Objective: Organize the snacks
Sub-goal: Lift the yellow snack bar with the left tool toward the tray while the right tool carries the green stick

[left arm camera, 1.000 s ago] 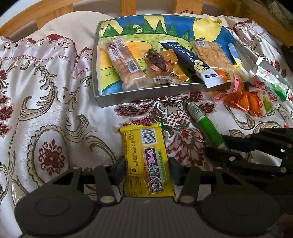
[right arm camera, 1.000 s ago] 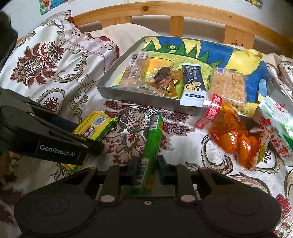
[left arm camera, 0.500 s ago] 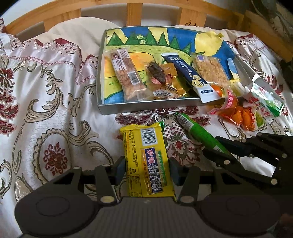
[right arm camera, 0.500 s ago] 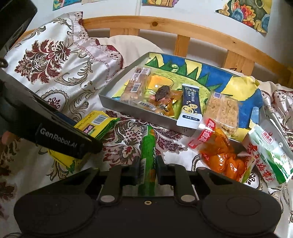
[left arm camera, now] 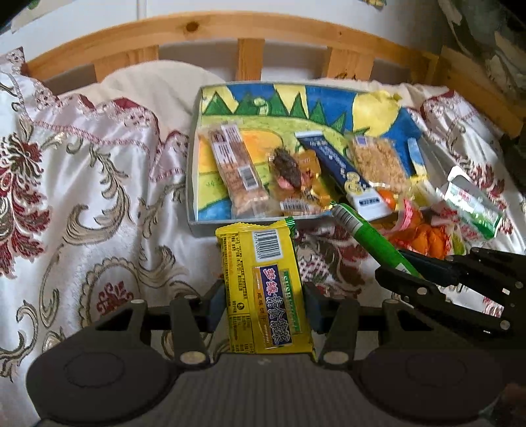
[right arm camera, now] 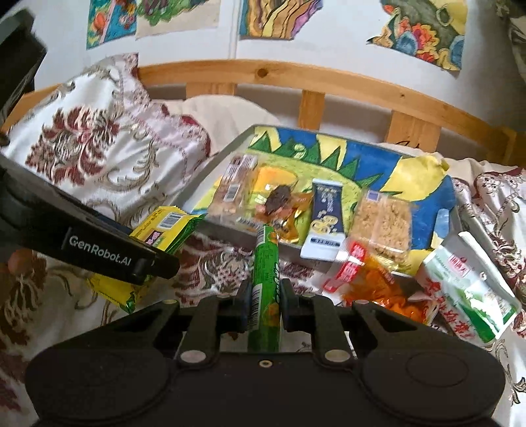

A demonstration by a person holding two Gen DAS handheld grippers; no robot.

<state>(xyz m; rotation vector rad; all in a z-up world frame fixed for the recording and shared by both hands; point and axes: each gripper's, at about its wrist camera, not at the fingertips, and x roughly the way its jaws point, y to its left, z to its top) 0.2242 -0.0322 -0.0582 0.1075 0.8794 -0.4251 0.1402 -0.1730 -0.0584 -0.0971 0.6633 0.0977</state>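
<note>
left gripper (left arm camera: 263,303) grips a yellow pack (left arm camera: 261,289), right gripper (right arm camera: 265,303) grips a green tube (right arm camera: 264,289), both just before the tray (left arm camera: 194,184).

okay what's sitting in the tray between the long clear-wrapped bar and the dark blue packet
A gold-wrapped snack with a dark brown piece lies between the clear-wrapped bar and the dark blue packet; both wrist views show it.

Glossy plastic yellow packet (left arm camera: 263,289) and green tube (right arm camera: 264,289), satin-sheened embroidered bedspread (left arm camera: 92,197), knotty wooden headboard (left arm camera: 230,29).
</note>
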